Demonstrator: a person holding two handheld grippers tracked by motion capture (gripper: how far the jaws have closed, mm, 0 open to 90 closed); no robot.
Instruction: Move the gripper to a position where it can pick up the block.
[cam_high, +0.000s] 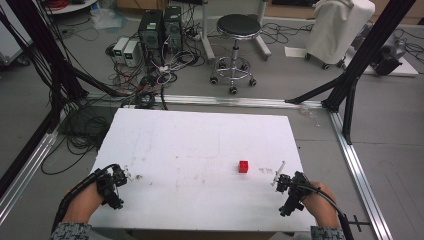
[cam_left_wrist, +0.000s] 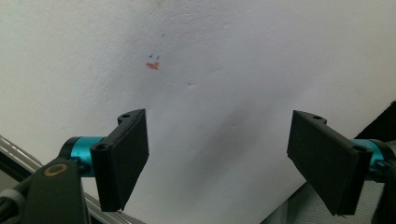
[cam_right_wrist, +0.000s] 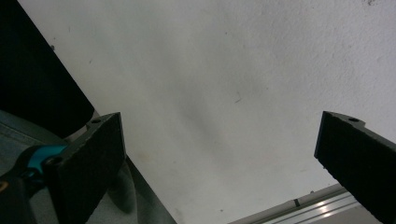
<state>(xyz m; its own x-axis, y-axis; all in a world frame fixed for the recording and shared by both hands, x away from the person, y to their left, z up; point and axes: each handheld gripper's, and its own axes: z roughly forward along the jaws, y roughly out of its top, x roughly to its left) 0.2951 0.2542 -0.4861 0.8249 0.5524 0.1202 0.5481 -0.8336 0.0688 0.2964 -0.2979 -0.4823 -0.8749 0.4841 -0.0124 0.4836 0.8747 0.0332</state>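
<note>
A small red cube (cam_high: 243, 166) sits on the white table top (cam_high: 200, 150), right of centre and toward the near side. My left gripper (cam_high: 111, 186) is held near the table's front left corner; in the left gripper view it (cam_left_wrist: 219, 163) is open, its jaws wide apart over bare white surface with a small orange mark (cam_left_wrist: 152, 66). My right gripper (cam_high: 291, 192) is near the front right corner, a short way right of and nearer than the cube. In the right gripper view it (cam_right_wrist: 224, 163) is open with nothing between the jaws.
Beyond the table's far edge the floor holds a black stool (cam_high: 237, 30), computer boxes (cam_high: 160, 30) with tangled cables, and a white covered cart (cam_high: 340, 27). Black frame struts (cam_high: 360, 60) and aluminium rails (cam_high: 360, 170) flank the table.
</note>
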